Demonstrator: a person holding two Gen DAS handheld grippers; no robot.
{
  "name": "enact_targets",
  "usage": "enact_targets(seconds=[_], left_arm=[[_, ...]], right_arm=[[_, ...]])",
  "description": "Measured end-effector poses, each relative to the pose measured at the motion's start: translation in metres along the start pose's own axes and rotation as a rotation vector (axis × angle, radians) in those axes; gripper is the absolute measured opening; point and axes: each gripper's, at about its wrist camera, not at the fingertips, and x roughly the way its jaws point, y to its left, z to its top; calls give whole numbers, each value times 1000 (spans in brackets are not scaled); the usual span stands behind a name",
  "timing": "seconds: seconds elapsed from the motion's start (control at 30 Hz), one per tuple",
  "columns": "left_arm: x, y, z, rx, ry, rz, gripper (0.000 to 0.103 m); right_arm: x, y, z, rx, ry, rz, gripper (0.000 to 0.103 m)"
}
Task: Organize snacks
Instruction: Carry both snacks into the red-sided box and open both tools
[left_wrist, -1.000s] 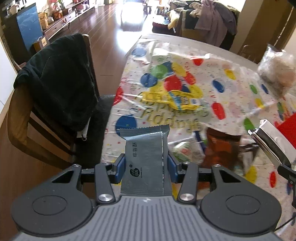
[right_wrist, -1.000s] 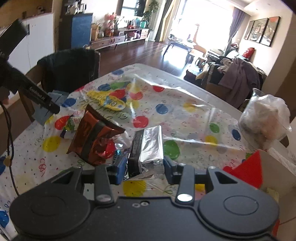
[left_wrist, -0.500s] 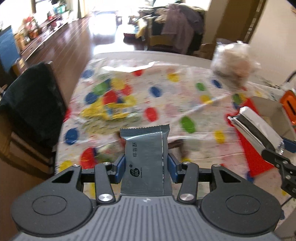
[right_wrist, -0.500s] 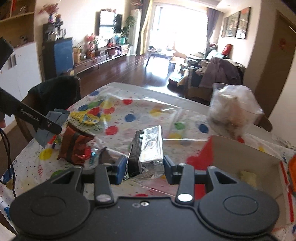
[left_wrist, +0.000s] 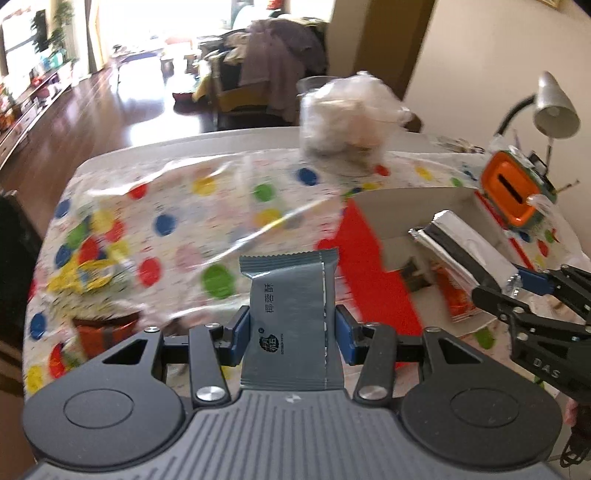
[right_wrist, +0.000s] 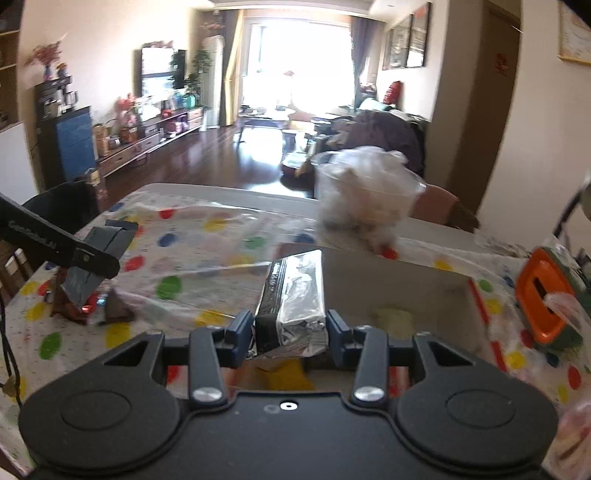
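My left gripper (left_wrist: 292, 338) is shut on a grey snack packet (left_wrist: 291, 317) and holds it above the dotted tablecloth, left of a red and white cardboard box (left_wrist: 413, 206). My right gripper (right_wrist: 290, 334) is shut on a silver foil snack pack (right_wrist: 295, 295) and holds it over the open box (right_wrist: 406, 280). In the left wrist view the foil pack (left_wrist: 465, 251) hangs over the box interior, where an orange snack packet (left_wrist: 456, 299) lies. In the right wrist view the grey packet (right_wrist: 98, 258) shows at the left. A brown-red snack bag (left_wrist: 103, 332) lies on the table near the left edge.
A clear plastic bag of food (left_wrist: 347, 118) stands at the table's far side. An orange and green container (left_wrist: 515, 192) and a desk lamp (left_wrist: 554, 107) stand right of the box. A yellow wrapper (left_wrist: 85, 273) lies at the left. A dark chair (right_wrist: 62, 206) stands beside the table.
Both grippers have swung to the right with their packs. The foil pack has moved from above the tablecloth to over the open box. The grey packet has followed toward the box.
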Motion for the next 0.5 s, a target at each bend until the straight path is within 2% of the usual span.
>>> enact_targets(seconds=[0.23,0.5], left_arm=[[30,-63,22,66,14,-16,47],[76,-119,41,109,90,-7,47]], right_arm=[[5,-54,-13,37,9,-46,41],[23,-109,-29,79,64,-51,41]])
